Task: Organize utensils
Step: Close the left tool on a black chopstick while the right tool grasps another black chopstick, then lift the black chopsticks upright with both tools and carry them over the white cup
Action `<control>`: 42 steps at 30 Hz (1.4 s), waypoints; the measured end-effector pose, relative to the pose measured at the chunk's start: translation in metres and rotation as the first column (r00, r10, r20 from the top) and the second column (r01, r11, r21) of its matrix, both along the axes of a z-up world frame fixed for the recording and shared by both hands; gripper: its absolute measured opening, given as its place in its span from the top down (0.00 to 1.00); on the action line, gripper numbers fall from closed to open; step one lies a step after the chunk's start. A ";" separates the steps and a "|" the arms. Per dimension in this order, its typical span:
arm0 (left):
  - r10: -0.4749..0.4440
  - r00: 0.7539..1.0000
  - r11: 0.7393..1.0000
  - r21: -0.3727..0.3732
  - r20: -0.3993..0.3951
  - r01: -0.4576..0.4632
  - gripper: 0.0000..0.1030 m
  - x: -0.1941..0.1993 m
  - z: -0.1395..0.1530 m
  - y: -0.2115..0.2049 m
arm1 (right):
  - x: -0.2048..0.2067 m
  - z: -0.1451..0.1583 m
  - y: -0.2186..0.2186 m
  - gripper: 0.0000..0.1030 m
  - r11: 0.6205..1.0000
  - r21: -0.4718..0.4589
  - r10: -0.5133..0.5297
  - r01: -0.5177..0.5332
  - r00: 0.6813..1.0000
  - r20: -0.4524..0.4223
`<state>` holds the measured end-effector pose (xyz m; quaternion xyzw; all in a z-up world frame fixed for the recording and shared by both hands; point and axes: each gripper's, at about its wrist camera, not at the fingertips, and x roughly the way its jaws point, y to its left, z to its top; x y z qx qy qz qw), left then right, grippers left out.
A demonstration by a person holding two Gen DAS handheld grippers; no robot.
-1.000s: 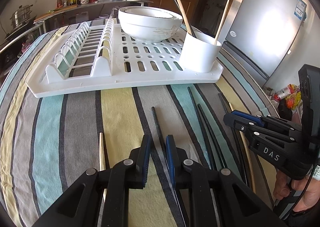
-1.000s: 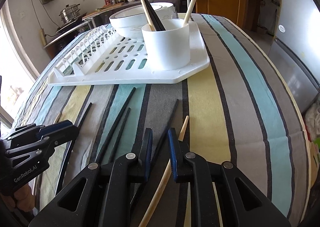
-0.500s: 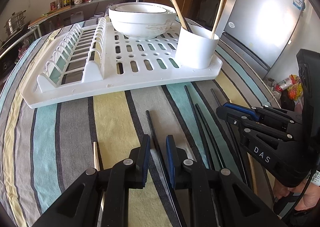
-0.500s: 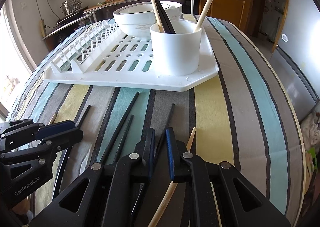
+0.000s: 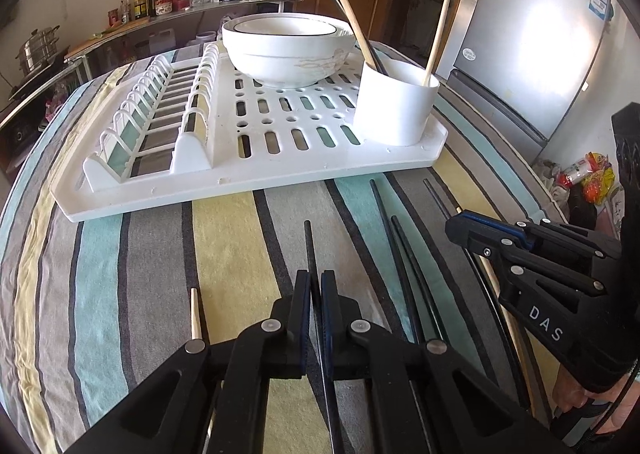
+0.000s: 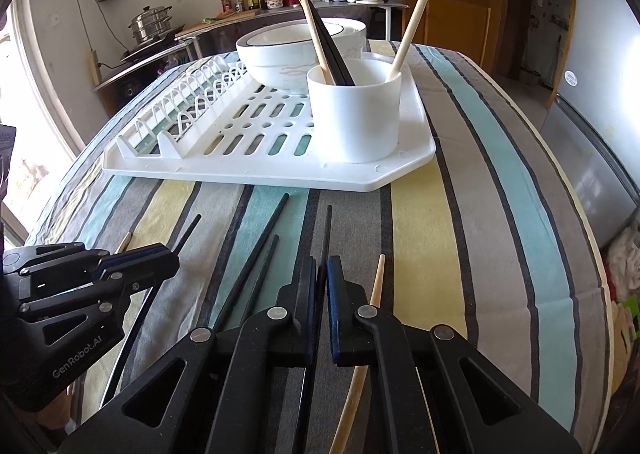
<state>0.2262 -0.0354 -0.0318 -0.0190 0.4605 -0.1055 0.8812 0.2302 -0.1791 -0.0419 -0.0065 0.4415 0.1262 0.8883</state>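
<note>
We see surface [image 5: 224, 254] under striped cloth [image 6: 472, 221]: grey, teal, yellow bands. White drying rack [image 5: 280, 169] sits flat on it at far side. Nearer us, black chopsticks [image 6: 256, 254] lie loose on cloth, roughly along stripes. Pale wooden chopstick [image 5: 195, 314] lies at left, another wooden chopstick [image 6: 376, 286] at right.

bare striped cloth [image 6: 424, 230] right of chopsticks, dish rack [image 6: 404, 169] blocking ahead
</note>
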 end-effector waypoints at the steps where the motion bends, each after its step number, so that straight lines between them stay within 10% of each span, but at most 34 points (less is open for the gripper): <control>1: -0.003 1.000 1.000 -0.006 0.009 0.003 0.95 -0.001 0.004 0.000 | -0.002 0.003 -0.001 0.95 1.000 0.007 0.001 -0.001 1.000 0.008; 27: -0.048 0.953 0.992 -0.093 0.300 0.079 0.96 -0.053 0.137 0.015 | -0.059 0.115 -0.019 0.95 0.988 0.154 -0.019 -0.026 0.958 0.285; 42: -0.062 0.935 0.990 -0.094 0.350 0.101 0.96 -0.083 0.157 0.019 | -0.084 0.130 -0.022 0.96 0.986 0.160 -0.015 -0.043 0.939 0.344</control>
